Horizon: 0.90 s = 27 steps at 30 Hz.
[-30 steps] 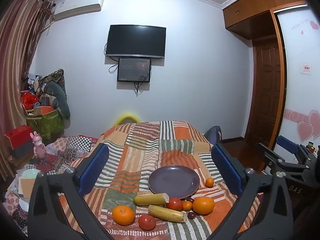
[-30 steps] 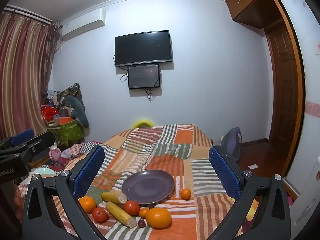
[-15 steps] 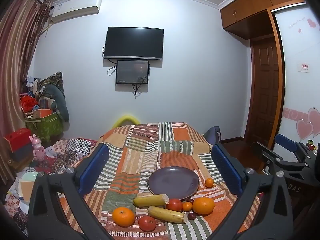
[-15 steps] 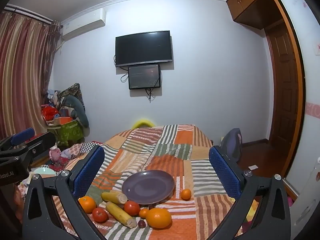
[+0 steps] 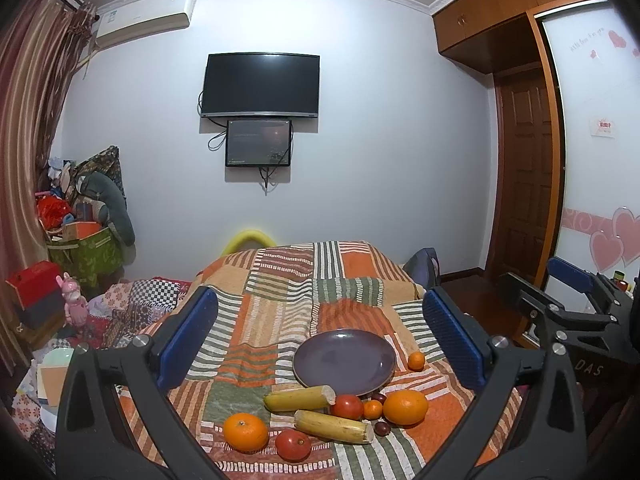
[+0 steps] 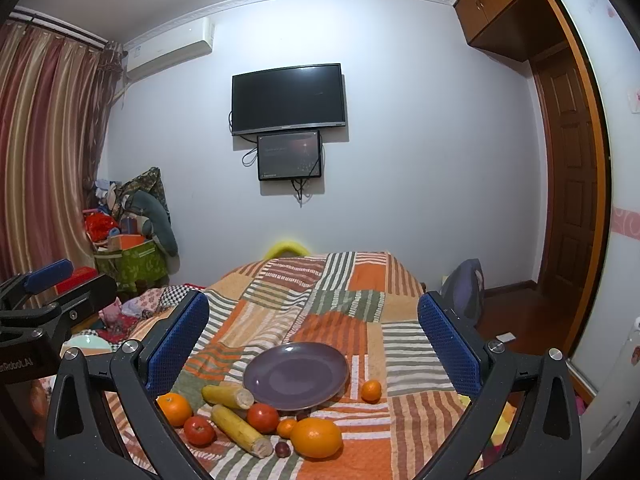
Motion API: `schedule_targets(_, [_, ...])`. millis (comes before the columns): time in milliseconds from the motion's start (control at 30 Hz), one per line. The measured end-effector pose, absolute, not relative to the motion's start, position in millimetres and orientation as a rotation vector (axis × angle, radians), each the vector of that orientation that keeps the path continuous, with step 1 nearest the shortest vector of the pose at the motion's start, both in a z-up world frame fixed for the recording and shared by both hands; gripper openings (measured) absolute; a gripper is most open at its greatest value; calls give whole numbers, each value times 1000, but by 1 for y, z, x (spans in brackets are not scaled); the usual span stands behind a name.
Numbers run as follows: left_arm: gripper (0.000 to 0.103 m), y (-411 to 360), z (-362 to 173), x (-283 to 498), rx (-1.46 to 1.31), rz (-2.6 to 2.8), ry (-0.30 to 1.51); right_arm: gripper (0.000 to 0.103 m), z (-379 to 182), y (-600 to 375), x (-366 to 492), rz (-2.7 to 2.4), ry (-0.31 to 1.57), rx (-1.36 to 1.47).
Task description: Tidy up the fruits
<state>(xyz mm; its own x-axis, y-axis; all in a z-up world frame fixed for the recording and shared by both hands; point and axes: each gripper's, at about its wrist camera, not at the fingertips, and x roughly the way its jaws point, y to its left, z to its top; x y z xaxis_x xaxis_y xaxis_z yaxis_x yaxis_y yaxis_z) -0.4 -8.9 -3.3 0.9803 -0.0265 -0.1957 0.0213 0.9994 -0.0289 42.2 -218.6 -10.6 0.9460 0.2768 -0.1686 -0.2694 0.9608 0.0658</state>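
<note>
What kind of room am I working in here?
Most likely a bedroom in a home: a wall-mounted TV, an air conditioner beside striped curtains, and a wardrobe. The fruit sits by a purple plate on a patchwork cover.

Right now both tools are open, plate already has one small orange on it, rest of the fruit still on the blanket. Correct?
Not quite: the plate is empty. The small orange lies on the blanket beside its right rim, as the right wrist view shows. Both tools are open, other fruit on the blanket.

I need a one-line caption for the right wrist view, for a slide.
Open right tool above an empty purple plate, with oranges, tomatoes and corn lying beside it.
</note>
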Motion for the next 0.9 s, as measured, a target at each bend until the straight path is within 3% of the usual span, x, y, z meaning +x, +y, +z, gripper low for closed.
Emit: schedule_targets(900, [103, -5, 0, 0, -33, -19, 201, 103, -13, -216, 43, 290, 175, 21])
